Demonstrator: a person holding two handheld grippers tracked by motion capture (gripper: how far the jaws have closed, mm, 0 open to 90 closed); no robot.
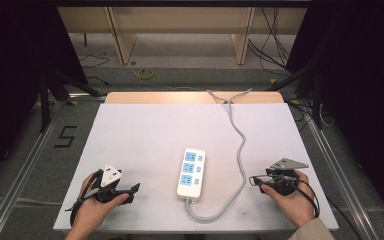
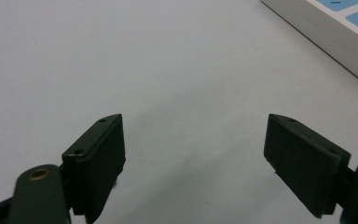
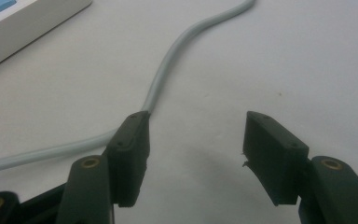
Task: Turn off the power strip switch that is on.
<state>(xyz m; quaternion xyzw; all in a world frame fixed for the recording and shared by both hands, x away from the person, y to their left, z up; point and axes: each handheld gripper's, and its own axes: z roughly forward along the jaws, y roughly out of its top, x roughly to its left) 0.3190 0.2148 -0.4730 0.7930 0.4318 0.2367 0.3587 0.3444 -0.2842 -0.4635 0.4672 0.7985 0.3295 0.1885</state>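
Both the left tongs (image 2: 193,158) and the right tongs (image 3: 193,156) rest gaping and empty on the white desk (image 1: 145,130), flanking the power strip (image 1: 191,172) — its grey cord (image 1: 241,150) curls past the right jaws — so probably only an approach awaits.

The power strip (image 1: 191,173) lay flat on the white table (image 1: 145,145) — a white bar with three blue-faced socket panels facing up, set lengthwise away from the person. Its grey cord (image 1: 241,150) left the strip's near end, looped right — then snaked toward the table's far edge.
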